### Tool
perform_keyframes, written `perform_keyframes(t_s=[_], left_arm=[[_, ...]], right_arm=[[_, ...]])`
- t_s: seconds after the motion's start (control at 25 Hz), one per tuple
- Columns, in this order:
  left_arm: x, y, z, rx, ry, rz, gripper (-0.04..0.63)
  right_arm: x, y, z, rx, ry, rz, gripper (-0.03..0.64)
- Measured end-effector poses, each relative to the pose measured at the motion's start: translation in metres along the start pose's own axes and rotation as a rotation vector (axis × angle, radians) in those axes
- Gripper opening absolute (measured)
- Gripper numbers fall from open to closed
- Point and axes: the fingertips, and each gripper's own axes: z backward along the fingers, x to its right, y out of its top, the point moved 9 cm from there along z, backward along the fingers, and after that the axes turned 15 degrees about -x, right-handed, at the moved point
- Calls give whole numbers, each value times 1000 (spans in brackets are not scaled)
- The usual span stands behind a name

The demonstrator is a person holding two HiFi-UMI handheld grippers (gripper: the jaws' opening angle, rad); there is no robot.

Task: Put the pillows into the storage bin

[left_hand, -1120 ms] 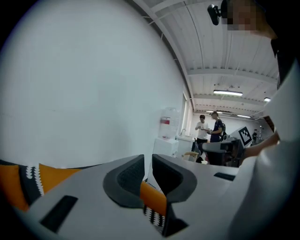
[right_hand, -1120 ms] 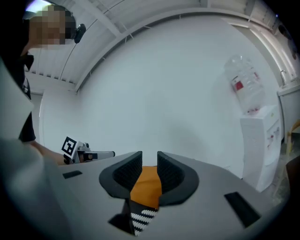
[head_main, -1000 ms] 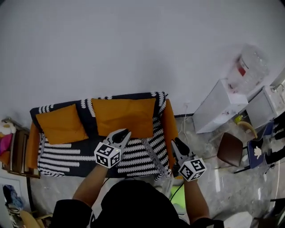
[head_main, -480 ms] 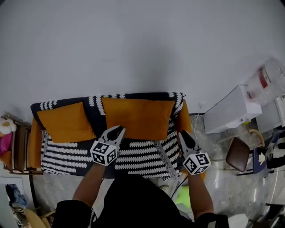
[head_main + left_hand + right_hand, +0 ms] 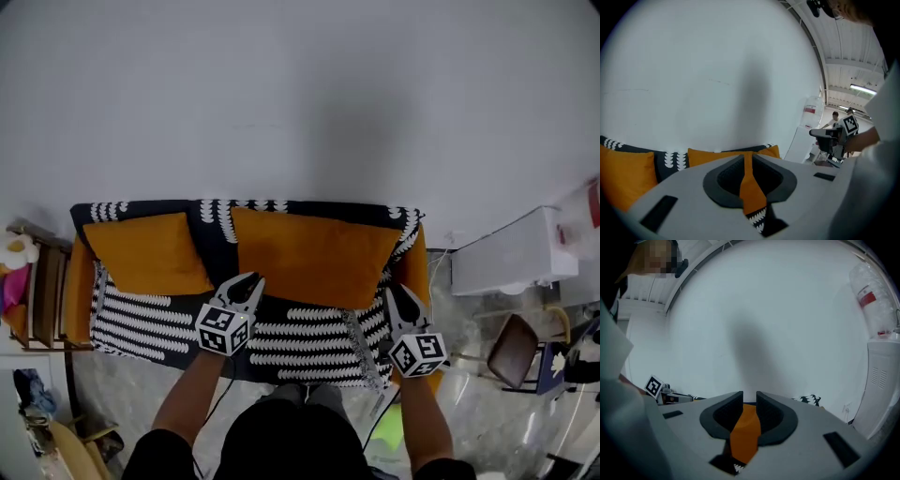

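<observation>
Striped sofa (image 5: 309, 345) — small pillow (image 5: 145, 254), large pillow (image 5: 314, 255) atop.

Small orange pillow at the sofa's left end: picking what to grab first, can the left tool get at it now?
Probably yes. The small pillow leans uncovered on the sofa, and the left tool hovers over the seat just beside it with nothing between; its shut jaws would need opening.

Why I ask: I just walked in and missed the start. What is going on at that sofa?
A person stands at a black-and-white patterned sofa, holding tongs in each hand. The left tongs are closed and the right tongs barely apart. Both are empty and hover in front of the pillows. The smaller orange pillow and the larger orange pillow lean against the backrest, untouched. Nothing has been picked up yet.
</observation>
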Motion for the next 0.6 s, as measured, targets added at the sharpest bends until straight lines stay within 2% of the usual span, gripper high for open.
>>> perform_keyframes(t_s=[0.24,0.44,0.6], left_arm=[[-24,-13,-46,-28,44,99,74],[-58,-26,-93,-27,102,150,214],[-91,-35,-125,5,153,199,258]], right_arm=[[37,-7,-44,-38,-40,-10,104],[77,-28,-80,-73,-79,-16,106],[108,-49,-113,-79,-110,-29,115]])
